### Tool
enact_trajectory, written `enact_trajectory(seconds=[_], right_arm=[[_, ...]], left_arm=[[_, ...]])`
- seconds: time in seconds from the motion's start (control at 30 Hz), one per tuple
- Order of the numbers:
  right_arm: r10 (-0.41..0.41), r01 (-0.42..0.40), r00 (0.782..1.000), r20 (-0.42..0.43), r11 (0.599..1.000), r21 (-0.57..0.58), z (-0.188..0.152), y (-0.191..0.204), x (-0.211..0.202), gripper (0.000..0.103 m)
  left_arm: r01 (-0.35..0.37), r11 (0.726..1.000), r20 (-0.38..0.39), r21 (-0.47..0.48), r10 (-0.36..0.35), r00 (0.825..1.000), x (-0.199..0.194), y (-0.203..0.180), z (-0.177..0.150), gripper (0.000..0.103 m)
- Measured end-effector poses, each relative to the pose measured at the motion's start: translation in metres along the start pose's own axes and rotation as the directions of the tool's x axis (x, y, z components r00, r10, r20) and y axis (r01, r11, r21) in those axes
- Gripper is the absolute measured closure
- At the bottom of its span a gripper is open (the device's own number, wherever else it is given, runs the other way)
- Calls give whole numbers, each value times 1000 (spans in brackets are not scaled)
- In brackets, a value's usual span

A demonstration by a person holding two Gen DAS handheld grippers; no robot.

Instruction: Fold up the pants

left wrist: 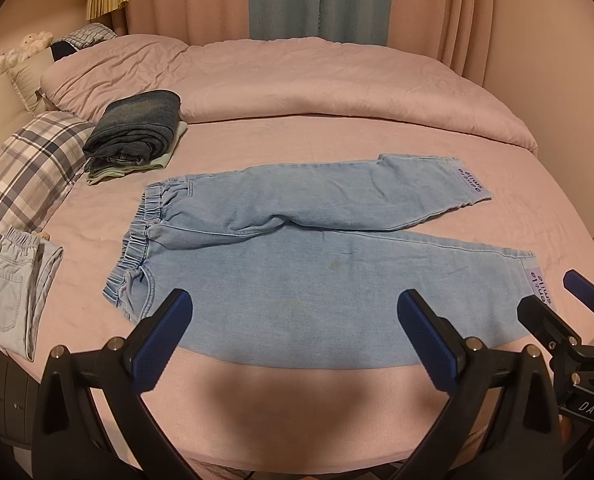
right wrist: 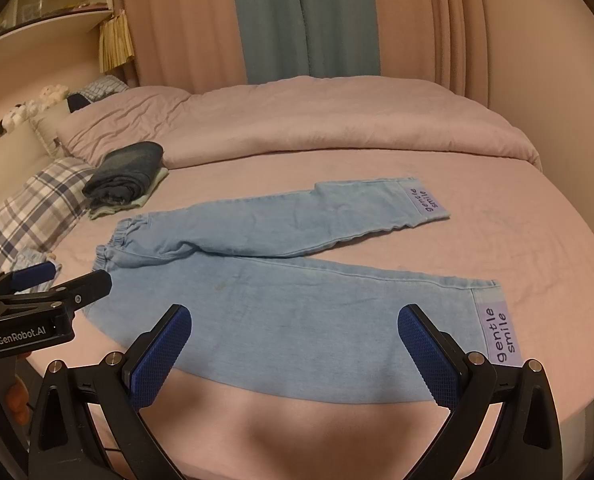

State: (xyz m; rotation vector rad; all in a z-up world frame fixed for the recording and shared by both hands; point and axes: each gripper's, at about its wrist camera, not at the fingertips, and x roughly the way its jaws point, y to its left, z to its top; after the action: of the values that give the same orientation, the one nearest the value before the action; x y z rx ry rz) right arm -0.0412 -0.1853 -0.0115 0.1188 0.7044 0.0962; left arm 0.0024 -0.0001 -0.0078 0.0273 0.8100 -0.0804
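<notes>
1. On the bed [left wrist: 257, 400], light blue pants [left wrist: 317, 264] lie flat, legs spread rightward.
2. Left gripper [left wrist: 295, 336] and right gripper [right wrist: 295, 344] hover above the near leg, jaws wide open, holding nothing.

A: Losing anything of the pants [left wrist: 317, 280] in the left wrist view?

B: Missing the first letter of the near hem label [left wrist: 539, 288], sitting behind a finger of the right gripper [left wrist: 553, 296]. Cutting that gripper off at the right edge, too.

A: Seeing all of the left gripper [right wrist: 77, 276] from the right wrist?

B: Only getting its front, and slicing the rest off at the left edge, along with most of a hand [right wrist: 17, 400]. Covering nearly all of the folded light denim [right wrist: 33, 258] as well.

A: Making out the pale green garment [left wrist: 137, 168]?

B: Barely, just peeking out from under the dark folded jeans [left wrist: 137, 128]. Blurring the plush toys [left wrist: 17, 52] and the shelf [right wrist: 49, 0] contents past telling.
</notes>
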Motion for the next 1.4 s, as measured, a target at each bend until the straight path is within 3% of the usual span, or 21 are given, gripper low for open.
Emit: enact_trajectory(seconds=[1.23,1.4], right_arm=[[-7,7,1000,-6,1000,-5,1,-4,2,0],[-6,5,1000,-14,1000,-17,0,-4,7,0]], left_arm=[[13,1000,-6,4,-13,1000,4,-3,3,0],[64,998,-17,-27,-64,998,9,2,3,0]])
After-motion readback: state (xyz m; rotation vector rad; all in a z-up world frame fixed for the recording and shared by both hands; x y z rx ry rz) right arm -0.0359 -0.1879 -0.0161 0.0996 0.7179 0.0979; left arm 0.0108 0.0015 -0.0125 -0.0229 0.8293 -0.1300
